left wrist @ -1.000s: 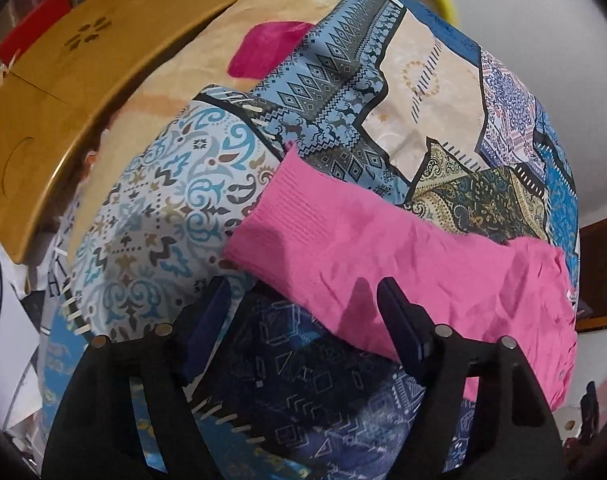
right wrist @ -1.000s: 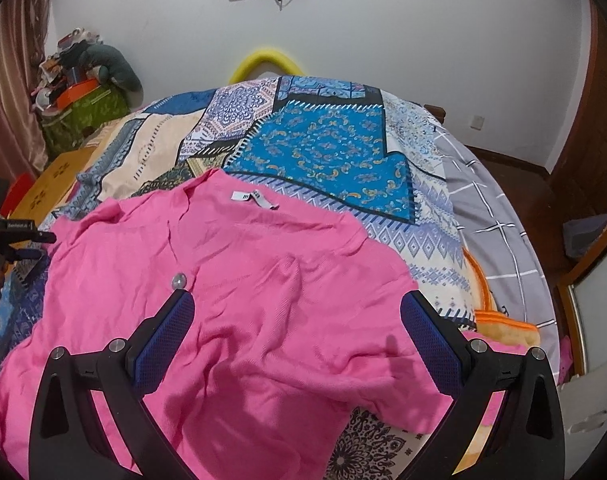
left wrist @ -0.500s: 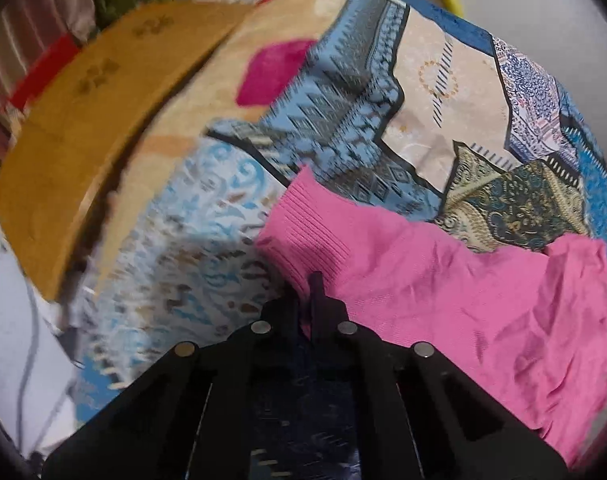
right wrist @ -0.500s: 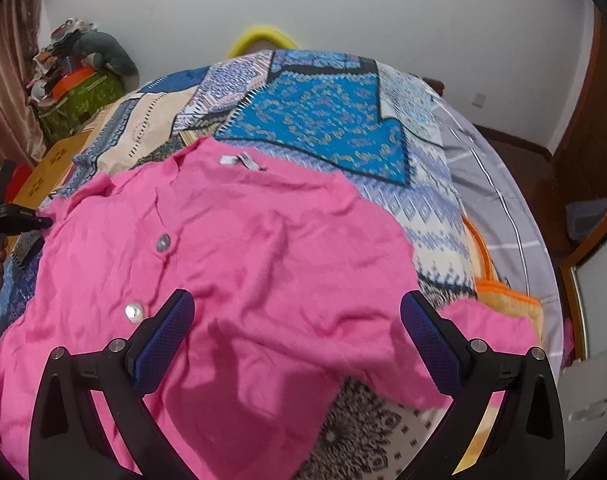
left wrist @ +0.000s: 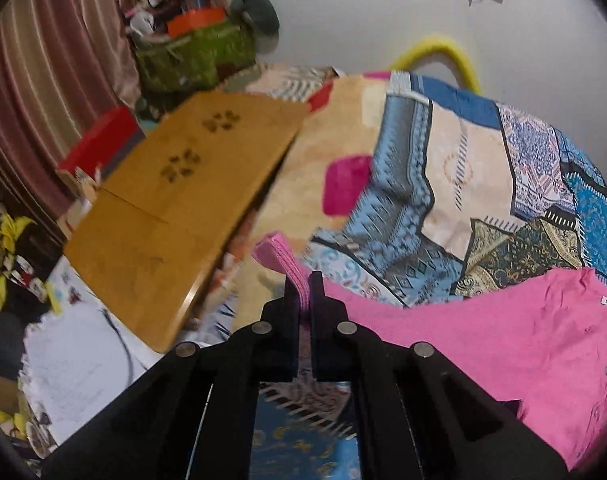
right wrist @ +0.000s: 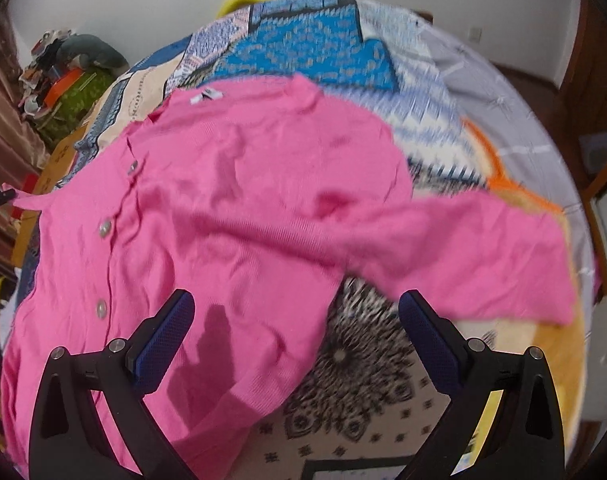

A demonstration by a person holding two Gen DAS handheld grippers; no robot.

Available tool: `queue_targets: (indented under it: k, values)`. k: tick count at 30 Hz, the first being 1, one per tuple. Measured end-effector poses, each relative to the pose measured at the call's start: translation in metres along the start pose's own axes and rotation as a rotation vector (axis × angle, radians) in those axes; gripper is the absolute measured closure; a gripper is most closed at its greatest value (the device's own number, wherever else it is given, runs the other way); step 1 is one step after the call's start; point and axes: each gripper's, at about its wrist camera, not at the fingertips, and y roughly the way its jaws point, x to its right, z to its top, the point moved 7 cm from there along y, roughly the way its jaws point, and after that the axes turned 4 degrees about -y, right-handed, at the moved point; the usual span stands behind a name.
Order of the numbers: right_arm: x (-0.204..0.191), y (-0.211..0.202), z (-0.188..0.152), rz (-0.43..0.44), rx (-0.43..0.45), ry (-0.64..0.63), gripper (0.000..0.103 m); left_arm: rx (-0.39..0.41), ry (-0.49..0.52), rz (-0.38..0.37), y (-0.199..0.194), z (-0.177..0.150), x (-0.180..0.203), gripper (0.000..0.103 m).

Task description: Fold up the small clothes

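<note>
Ahead of both grippers lay the patchwork bedspread (right wrist: 311, 36), covering the bed and serving as the folding surface. Spread across it, directly beyond the right gripper (right wrist: 295, 332), was the pink cardigan (right wrist: 231, 208), front side up with its button row running down the side away from that gripper's right finger and a white label at the neck on the far edge. One sleeve (right wrist: 483, 248) stretched out flat past the right gripper's right finger, probably laid wide so it could be folded inward over the body. The right gripper stood wide open and held nothing, poised over the garment's near hem where the cloth meets the spread.

To the left of the left gripper (left wrist: 304, 292) a wooden lap table (left wrist: 175, 216) leaned against the bed's edge. That gripper was pinched closed on the ribbed cuff (left wrist: 279, 256) of the other sleeve, the cuff poking out just beyond the fingertips and raised off the spread, likely so the sleeve could be carried across the body. Motion blur softened the right wrist view, so whether the near hem lay perfectly flat was hard to tell.
</note>
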Motion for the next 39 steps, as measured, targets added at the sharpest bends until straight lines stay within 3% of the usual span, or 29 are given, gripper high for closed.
queue_targets:
  k: [7, 15, 18, 24, 28, 32, 39]
  values:
    - [-0.011, 0.011, -0.012, 0.076, -0.043, 0.025, 0.027, 0.067, 0.043, 0.018, -0.028, 0.008, 0.004, 0.099]
    - [-0.006, 0.003, -0.014, 0.112, -0.031, 0.033, 0.071, 0.153, 0.154, -0.034, -0.064, 0.014, 0.068, 0.099]
    - [-0.001, 0.0, -0.018, 0.107, -0.03, 0.025, 0.083, 0.181, 0.207, -0.075, -0.08, 0.014, 0.103, 0.099]
    - [0.006, -0.005, -0.025, 0.103, -0.039, -0.009, 0.09, 0.248, 0.321, -0.135, -0.109, 0.003, 0.171, 0.099]
    - [0.011, -0.009, -0.029, 0.054, -0.047, -0.055, 0.091, 0.269, 0.398, -0.2, -0.126, -0.015, 0.216, 0.099]
    - [0.02, -0.015, -0.031, 0.02, -0.056, -0.064, 0.091, 0.225, 0.448, -0.261, -0.131, -0.04, 0.254, 0.099]
    - [0.022, -0.044, -0.019, 0.033, 0.002, -0.062, 0.091, 0.12, 0.528, -0.341, -0.117, -0.086, 0.298, 0.099]
